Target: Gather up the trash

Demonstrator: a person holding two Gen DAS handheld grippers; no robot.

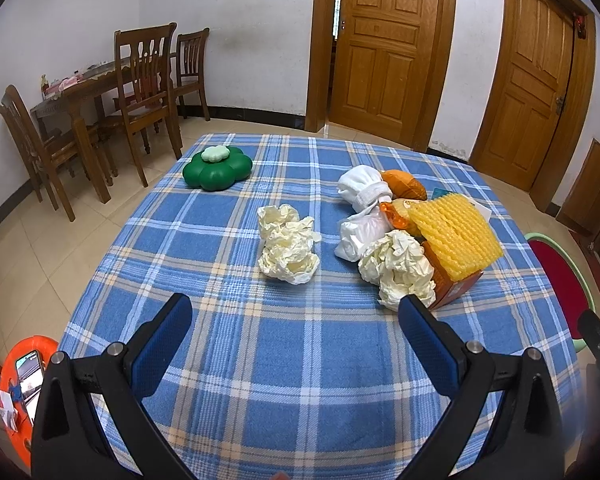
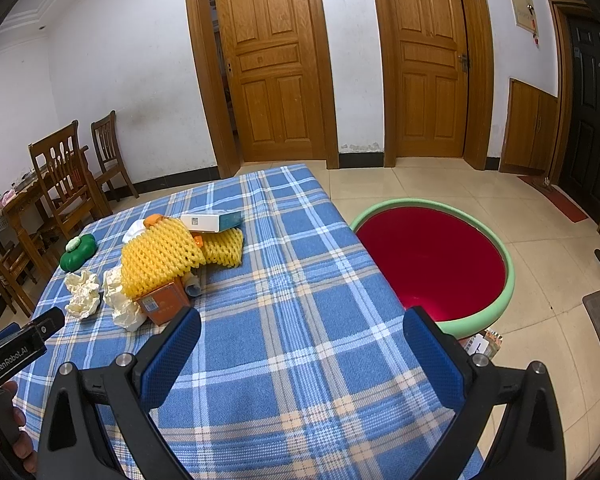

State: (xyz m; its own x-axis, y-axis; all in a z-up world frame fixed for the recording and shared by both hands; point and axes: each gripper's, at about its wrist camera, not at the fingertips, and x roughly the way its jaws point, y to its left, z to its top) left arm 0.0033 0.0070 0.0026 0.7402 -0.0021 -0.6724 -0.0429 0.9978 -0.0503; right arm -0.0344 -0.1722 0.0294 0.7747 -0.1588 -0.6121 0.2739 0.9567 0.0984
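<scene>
Trash lies on the blue plaid tablecloth: two crumpled paper wads mid-table, a third wad against an orange box topped with yellow foam netting, plus white bags and an orange wrapper. My left gripper hovers open over the near cloth, short of the wads. My right gripper is open above the table's right edge, the pile to its left. A red basin with a green rim sits on the floor to the right.
A green flower-shaped container stands at the table's far left. A white-and-teal box rests behind the netting. Wooden chairs and a dining table stand at the left wall. An orange stool with a phone is at lower left.
</scene>
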